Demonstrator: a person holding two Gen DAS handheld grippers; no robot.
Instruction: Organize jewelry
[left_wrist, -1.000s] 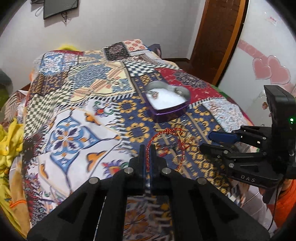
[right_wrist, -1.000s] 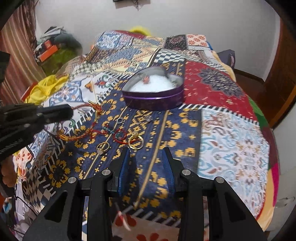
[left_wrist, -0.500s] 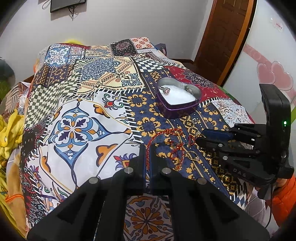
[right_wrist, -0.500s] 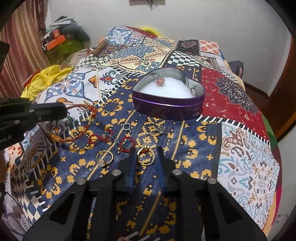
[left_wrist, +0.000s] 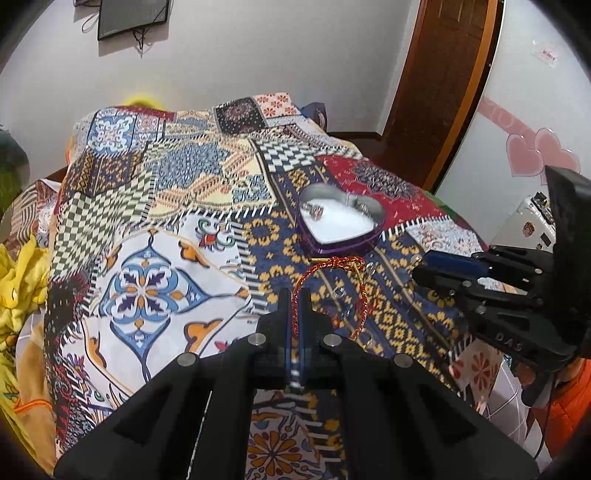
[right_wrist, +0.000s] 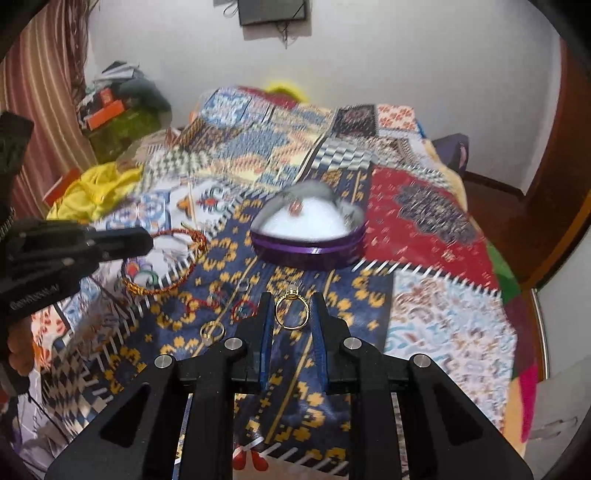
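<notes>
Gold ring (right_wrist: 291, 309) — between right jaws

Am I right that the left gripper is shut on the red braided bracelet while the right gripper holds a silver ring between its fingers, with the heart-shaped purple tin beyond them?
Nearly: the ring in the right gripper is gold, not silver, as the right wrist view shows. The left gripper is indeed shut on the red braided bracelet, and the heart-shaped purple tin lies beyond them.

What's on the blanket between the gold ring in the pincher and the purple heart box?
Nothing: in the right wrist view, only bare patterned blanket lies between the gold ring and the heart box.
</notes>
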